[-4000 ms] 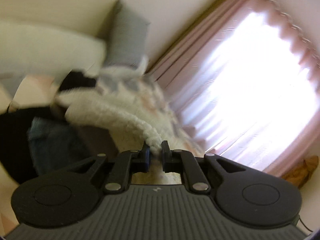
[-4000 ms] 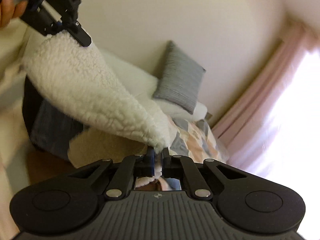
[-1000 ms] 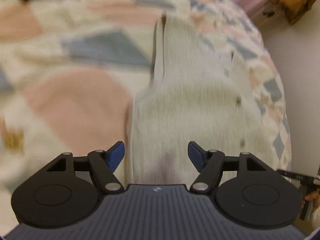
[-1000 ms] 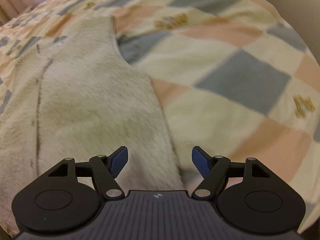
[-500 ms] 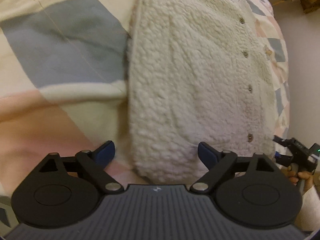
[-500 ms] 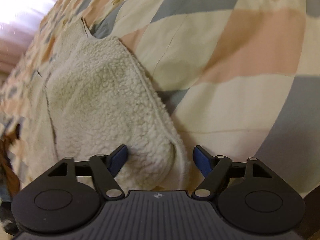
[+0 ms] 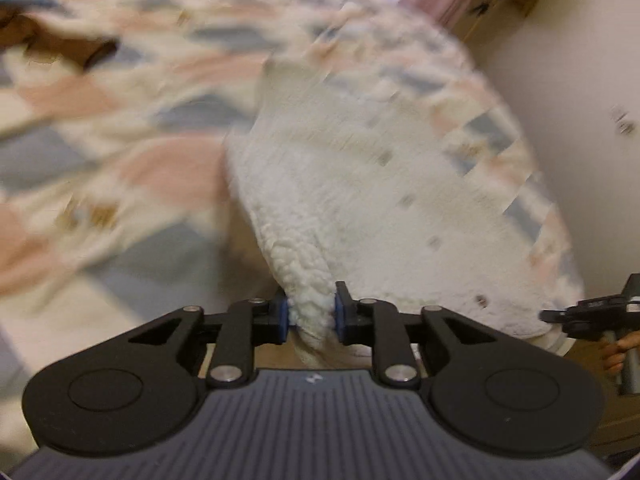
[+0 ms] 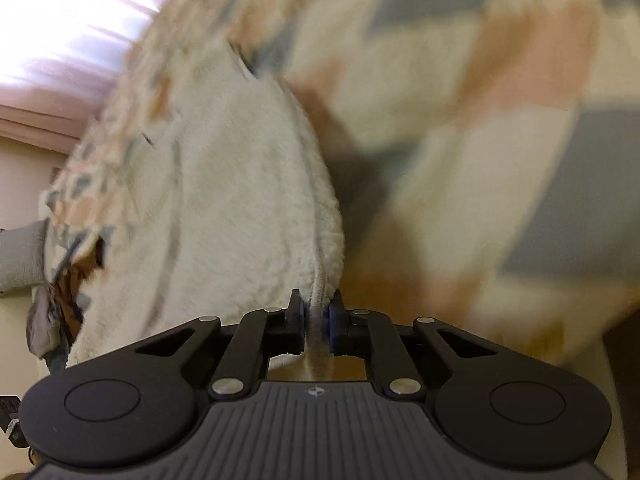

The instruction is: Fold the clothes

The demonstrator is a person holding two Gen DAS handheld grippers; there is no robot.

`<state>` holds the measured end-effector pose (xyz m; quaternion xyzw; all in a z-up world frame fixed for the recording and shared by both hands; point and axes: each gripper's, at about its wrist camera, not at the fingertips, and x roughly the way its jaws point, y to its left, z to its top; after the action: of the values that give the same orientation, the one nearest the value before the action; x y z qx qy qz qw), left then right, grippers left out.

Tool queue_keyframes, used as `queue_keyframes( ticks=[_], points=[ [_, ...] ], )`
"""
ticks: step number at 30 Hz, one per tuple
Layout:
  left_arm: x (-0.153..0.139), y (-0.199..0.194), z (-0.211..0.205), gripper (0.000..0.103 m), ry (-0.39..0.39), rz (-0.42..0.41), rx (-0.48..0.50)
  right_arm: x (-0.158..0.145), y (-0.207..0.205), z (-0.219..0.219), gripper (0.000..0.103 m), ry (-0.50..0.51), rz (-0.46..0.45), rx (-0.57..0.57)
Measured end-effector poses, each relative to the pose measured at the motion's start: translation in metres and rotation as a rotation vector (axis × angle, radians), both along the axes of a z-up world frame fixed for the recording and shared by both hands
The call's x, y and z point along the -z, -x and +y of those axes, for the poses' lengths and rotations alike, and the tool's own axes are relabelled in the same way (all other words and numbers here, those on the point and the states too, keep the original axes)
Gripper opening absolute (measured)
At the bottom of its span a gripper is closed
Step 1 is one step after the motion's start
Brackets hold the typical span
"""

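The left gripper (image 7: 310,316) is clamped on one near corner of the white fleece jacket (image 7: 360,200), and the right gripper (image 8: 316,316) pinches the other near corner along its seam. The jacket lies spread on the checked quilt (image 7: 120,152), reaching from the bed's near edge toward the far side. The risk is judged to be slippage — the thick pile bunches between the left pads, so a quick pull could free one corner and skew the fold. Both views are motion-blurred; the collar end and the buttons are hard to make out.
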<state>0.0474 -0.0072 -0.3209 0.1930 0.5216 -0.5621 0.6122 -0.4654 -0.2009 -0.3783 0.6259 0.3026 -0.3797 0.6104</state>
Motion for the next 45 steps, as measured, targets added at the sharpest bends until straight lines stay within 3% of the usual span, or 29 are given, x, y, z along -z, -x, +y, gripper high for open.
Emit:
queue_keyframes(
  ticks=[1, 3, 4, 8, 13, 15, 16, 19, 24, 28, 29, 31, 32, 33, 34, 38, 40, 42, 43, 44, 45],
  points=[
    [0.013, -0.002, 0.006, 0.022, -0.062, 0.010, -0.009, 0.011, -0.002, 0.006, 0.014, -0.038, 0.034, -0.017],
    [0.037, -0.007, 0.019, 0.021, -0.185, 0.022, -0.033, 0.026, -0.008, 0.011, 0.033, -0.088, 0.141, -0.047],
    [0.041, -0.011, 0.022, 0.021, -0.211, 0.023, -0.042, 0.028, -0.009, 0.012, 0.044, -0.092, 0.189, -0.062],
    [0.030, -0.031, 0.012, 0.033, -0.149, -0.003, -0.059, 0.004, -0.010, -0.014, 0.045, 0.061, 0.243, -0.071],
    [0.034, -0.053, -0.088, 0.038, 0.042, -0.061, 0.017, -0.020, -0.035, -0.100, 0.045, 0.336, 0.222, -0.057],
    [0.042, -0.060, -0.135, 0.046, 0.091, -0.071, 0.025, -0.019, -0.047, -0.140, 0.047, 0.412, 0.201, -0.037],
    [0.047, -0.065, -0.160, 0.046, 0.118, -0.069, 0.027, -0.017, -0.056, -0.161, 0.051, 0.438, 0.178, -0.021],
    [0.060, -0.081, -0.225, 0.063, 0.185, -0.080, 0.023, -0.003, -0.090, -0.215, 0.052, 0.484, 0.103, -0.021],
    [0.091, -0.110, -0.317, 0.069, 0.205, -0.092, 0.008, 0.033, -0.150, -0.281, 0.052, 0.482, 0.097, -0.085],
    [0.109, -0.119, -0.365, 0.068, 0.214, -0.119, 0.040, 0.052, -0.174, -0.311, 0.064, 0.478, 0.087, -0.091],
    [0.112, -0.119, -0.374, 0.059, 0.223, -0.120, 0.055, 0.058, -0.181, -0.319, 0.069, 0.471, 0.082, -0.087],
    [0.115, -0.116, -0.387, 0.029, 0.247, -0.106, 0.102, 0.069, -0.192, -0.334, 0.069, 0.456, 0.077, -0.079],
    [0.115, -0.113, -0.391, 0.014, 0.261, -0.108, 0.127, 0.074, -0.196, -0.340, 0.055, 0.446, 0.080, -0.084],
    [0.113, -0.111, -0.391, 0.011, 0.277, -0.116, 0.143, 0.078, -0.202, -0.343, 0.036, 0.437, 0.083, -0.098],
    [0.112, -0.109, -0.392, 0.010, 0.294, -0.125, 0.159, 0.081, -0.208, -0.346, 0.015, 0.428, 0.085, -0.112],
    [0.100, -0.125, -0.391, 0.010, 0.369, -0.104, 0.177, 0.065, -0.217, -0.341, 0.011, 0.550, 0.096, -0.137],
    [0.105, -0.139, -0.400, 0.015, 0.339, -0.133, 0.142, 0.063, -0.216, -0.346, 0.011, 0.574, 0.073, -0.086],
    [0.114, -0.155, -0.406, 0.016, 0.260, -0.144, 0.076, 0.070, -0.221, -0.353, 0.024, 0.543, 0.095, -0.060],
    [0.114, -0.165, -0.401, 0.017, 0.235, -0.121, 0.036, 0.074, -0.225, -0.356, 0.035, 0.521, 0.135, -0.066],
    [0.110, -0.175, -0.391, 0.022, 0.237, -0.091, 0.003, 0.074, -0.227, -0.354, 0.045, 0.522, 0.176, -0.065],
    [0.103, -0.183, -0.379, 0.026, 0.243, -0.084, -0.031, 0.069, -0.226, -0.348, 0.048, 0.544, 0.204, -0.052]
  ],
)
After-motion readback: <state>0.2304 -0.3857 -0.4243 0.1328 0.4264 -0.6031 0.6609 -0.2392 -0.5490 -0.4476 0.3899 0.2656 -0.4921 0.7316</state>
